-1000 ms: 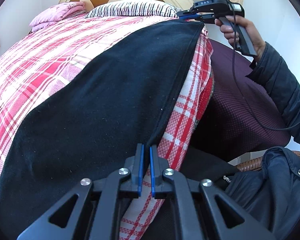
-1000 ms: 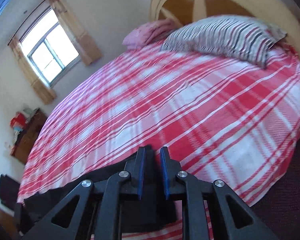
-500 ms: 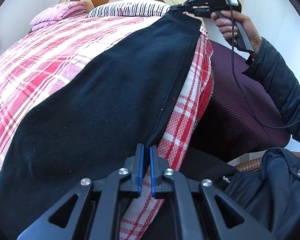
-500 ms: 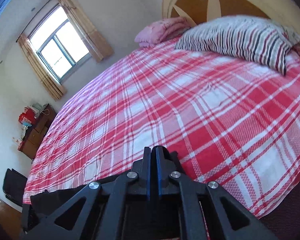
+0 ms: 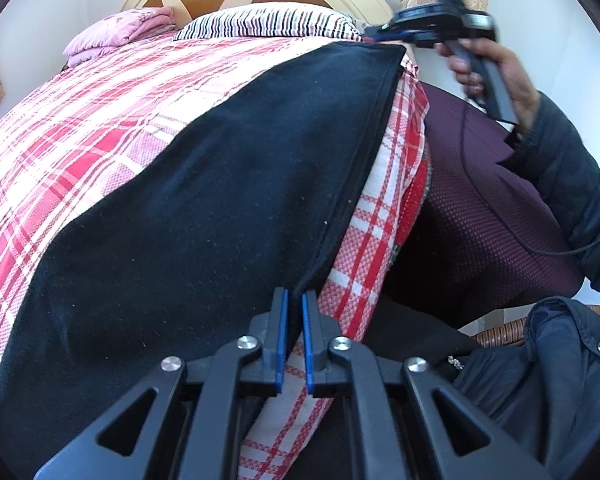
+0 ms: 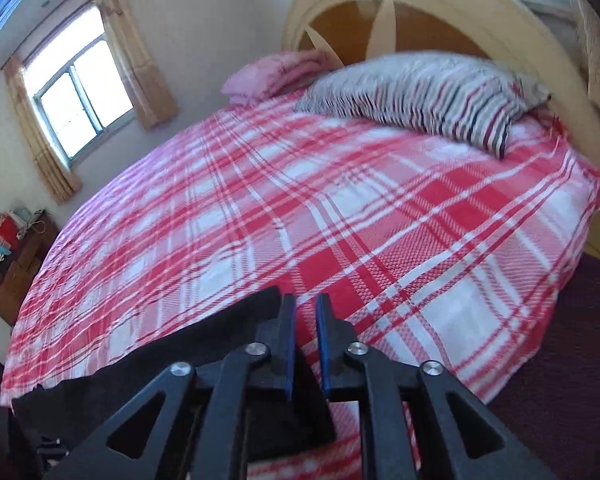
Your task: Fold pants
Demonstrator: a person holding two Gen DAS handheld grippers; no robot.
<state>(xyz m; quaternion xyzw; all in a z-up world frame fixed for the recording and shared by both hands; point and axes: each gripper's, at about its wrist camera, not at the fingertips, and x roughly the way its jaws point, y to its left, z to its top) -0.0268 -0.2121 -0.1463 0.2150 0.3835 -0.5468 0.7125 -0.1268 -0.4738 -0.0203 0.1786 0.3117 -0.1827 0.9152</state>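
Nearest to my left camera, the left gripper (image 5: 292, 300) is clenched almost fully on the near edge of the black pants (image 5: 204, 200); a thin fold of the cloth sits between its blue pads (image 5: 282, 332). The pants lie flat in one long piece along the right side of the bed, on the red and white plaid sheet (image 5: 80, 128), reaching toward the headboard.

At their far corner I see the right gripper (image 5: 380, 34), held by a hand (image 5: 496, 72) in a dark sleeve (image 5: 560, 168). Its jaws have just been opening. In the right wrist view the pads stand apart with only plaid sheet between them, so it is released, and the pants corner (image 6: 236, 336) lies just beside its left finger.

Farther away I count one striped pillow (image 6: 428, 96), one folded pink blanket (image 6: 276, 72) and one arched wooden headboard (image 6: 420, 28). One window (image 6: 76, 108) has two beige curtains. I can read no writing or label
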